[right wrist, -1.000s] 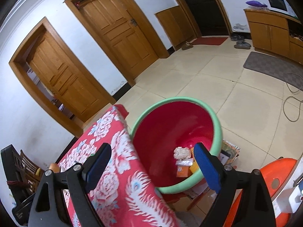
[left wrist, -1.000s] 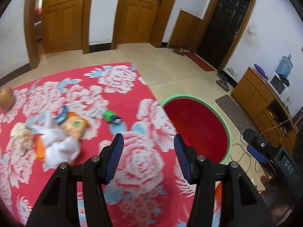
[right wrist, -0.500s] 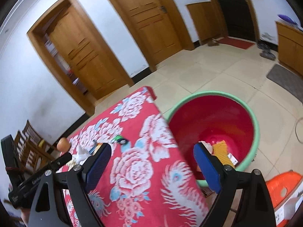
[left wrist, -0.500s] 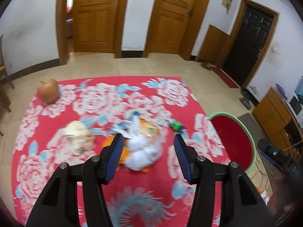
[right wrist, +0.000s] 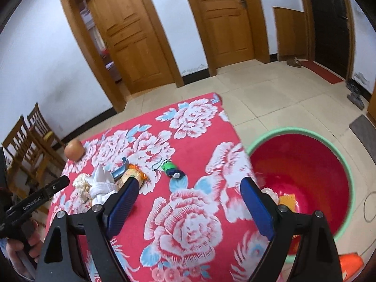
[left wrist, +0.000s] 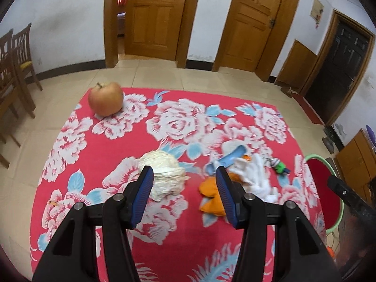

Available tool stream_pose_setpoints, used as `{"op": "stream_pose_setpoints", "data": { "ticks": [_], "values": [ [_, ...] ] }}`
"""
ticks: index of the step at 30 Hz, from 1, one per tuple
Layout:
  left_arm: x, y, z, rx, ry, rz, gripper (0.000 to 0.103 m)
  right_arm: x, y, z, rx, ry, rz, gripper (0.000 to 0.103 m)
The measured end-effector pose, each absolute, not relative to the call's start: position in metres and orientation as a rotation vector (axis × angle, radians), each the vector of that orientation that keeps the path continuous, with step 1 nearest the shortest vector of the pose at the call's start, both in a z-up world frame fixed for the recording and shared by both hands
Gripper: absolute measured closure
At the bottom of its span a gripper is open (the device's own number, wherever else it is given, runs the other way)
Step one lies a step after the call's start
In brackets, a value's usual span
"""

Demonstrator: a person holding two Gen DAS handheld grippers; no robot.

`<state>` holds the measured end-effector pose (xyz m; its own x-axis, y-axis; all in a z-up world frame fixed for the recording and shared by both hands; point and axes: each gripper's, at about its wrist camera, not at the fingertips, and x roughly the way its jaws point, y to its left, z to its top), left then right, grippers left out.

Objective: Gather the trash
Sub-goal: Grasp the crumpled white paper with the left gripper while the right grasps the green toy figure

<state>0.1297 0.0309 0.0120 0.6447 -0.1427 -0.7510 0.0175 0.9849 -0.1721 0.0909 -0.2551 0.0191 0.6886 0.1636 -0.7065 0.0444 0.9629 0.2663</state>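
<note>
Glossy plastic basin [right wrist: 338,155]; crumpled paper wad [left wrist: 164,174]; cloth tablecloth [left wrist: 178,122].

Pretty clearly someone's home. You've got panelled wooden doors [left wrist: 155,16], beige tiled floor [right wrist: 270,96], slatted wooden chairs [left wrist: 14,54], and a table under a red flowered cloth [left wrist: 183,122].
</note>
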Motion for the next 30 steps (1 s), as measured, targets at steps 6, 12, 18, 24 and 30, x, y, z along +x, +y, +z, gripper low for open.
{"op": "stream_pose_setpoints", "data": {
  "ticks": [6,12,18,24,30],
  "values": [
    [0.143,0.037,-0.007,-0.163,0.895,-0.069,0.048,0.118,-0.241,-0.001,0.237,0.863,0.115,0.021],
    [0.153,0.041,-0.026,-0.175,0.920,-0.058,0.048,0.139,-0.231,-0.014,0.207,0.889,0.157,0.027],
    [0.157,0.043,-0.037,-0.180,0.926,-0.064,0.048,0.158,-0.221,-0.027,0.162,0.933,0.194,0.036],
    [0.163,0.046,-0.043,-0.198,0.935,-0.087,0.048,0.169,-0.210,-0.036,0.131,0.967,0.223,0.049],
    [0.163,0.045,-0.047,-0.192,0.938,-0.105,0.060,0.169,-0.211,-0.041,0.127,0.961,0.218,0.053]
  ]
}}
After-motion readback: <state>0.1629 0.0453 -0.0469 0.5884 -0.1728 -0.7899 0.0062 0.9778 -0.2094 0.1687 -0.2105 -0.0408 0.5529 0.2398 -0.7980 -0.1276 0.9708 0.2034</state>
